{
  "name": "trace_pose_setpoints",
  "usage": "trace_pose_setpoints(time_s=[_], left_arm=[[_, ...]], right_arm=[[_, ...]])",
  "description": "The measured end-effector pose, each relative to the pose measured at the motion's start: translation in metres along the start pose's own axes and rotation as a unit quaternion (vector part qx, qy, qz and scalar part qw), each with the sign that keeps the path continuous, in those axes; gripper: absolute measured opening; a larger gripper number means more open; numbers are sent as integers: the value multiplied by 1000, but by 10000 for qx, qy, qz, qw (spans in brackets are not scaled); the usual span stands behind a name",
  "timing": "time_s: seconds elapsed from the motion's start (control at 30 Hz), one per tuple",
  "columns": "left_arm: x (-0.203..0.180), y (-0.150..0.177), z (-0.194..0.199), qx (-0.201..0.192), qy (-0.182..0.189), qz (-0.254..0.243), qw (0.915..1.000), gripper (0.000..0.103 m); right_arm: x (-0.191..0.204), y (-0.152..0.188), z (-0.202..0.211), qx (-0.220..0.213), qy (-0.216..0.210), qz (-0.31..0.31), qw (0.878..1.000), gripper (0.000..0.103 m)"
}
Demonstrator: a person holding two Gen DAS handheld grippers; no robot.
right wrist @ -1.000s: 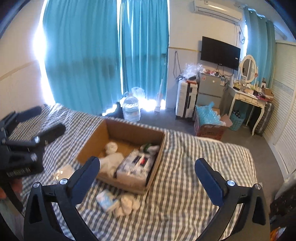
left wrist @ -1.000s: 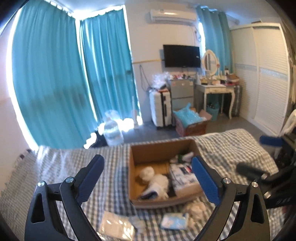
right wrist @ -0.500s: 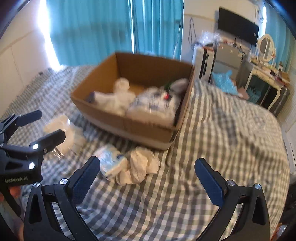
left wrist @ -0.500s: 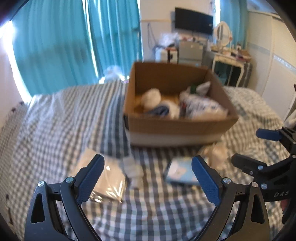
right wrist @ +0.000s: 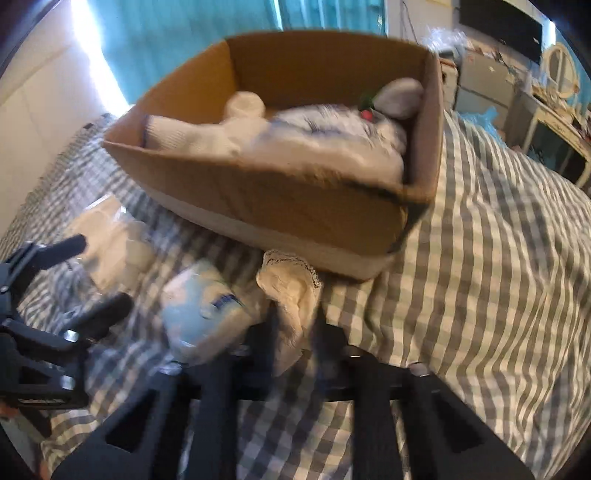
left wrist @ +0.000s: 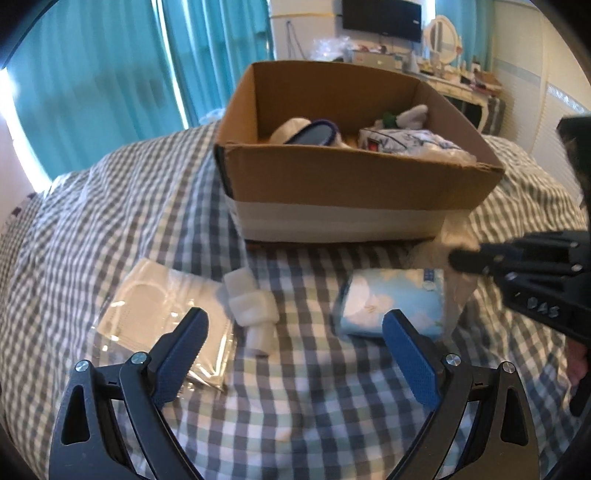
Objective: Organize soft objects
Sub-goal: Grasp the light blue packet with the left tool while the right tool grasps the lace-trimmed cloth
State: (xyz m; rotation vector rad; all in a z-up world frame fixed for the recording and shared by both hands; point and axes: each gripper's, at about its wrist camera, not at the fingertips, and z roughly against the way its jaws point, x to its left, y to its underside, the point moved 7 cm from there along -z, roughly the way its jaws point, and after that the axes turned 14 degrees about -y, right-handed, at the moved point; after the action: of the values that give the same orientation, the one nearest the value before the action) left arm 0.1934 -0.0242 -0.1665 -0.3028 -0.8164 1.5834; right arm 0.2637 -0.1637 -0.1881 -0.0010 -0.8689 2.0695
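Note:
A cardboard box (left wrist: 354, 184) with soft white items inside stands on the checked bed; it also shows in the right wrist view (right wrist: 295, 206). In front of it lie a clear bag of white masks (left wrist: 162, 314), a white roll (left wrist: 251, 306), a light blue tissue pack (left wrist: 395, 302) and a cream lace cloth (right wrist: 291, 295). My left gripper (left wrist: 295, 350) is open, low over the bed between the roll and the blue pack. My right gripper (right wrist: 293, 325) is shut on the cream lace cloth beside the blue pack (right wrist: 199, 306).
The checked bedspread (right wrist: 498, 258) spreads wide to the right of the box. Teal curtains (left wrist: 110, 74) hang behind. A dresser with a mirror (left wrist: 450, 33) and a TV (left wrist: 380, 14) stand at the far wall.
Both grippers have dropped low and moved in toward the items in front of the box. The right gripper's jaws have gone from wide open to shut on the lace cloth.

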Motion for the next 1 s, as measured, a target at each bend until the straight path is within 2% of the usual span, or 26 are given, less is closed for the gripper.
trace_pose_setpoints(time_s=[0.17,0.33,0.5,0.67,0.73,1.0], left_arm=[[-22,-1,4,97,304,-41,9995,97],[-57,7,5,244,600,-426,9970,97],[-75,11,-14,432,532,-726,9950,97],[-76,10,-40,802,582,-518,9937,91],[-77,7,-41,766,644,-471,9939,74],[-75,-7,-14,391,714,-445,9957,73]], right_arm=[[-10,-12,44,-246,478,308,9981,12],[-33,2,84,-348,753,222,9963,12],[-49,6,87,-295,693,-58,9971,12],[-36,5,83,-269,679,178,9972,12],[-34,5,79,-251,643,168,9975,12],[-29,4,81,-221,640,174,9975,12]])
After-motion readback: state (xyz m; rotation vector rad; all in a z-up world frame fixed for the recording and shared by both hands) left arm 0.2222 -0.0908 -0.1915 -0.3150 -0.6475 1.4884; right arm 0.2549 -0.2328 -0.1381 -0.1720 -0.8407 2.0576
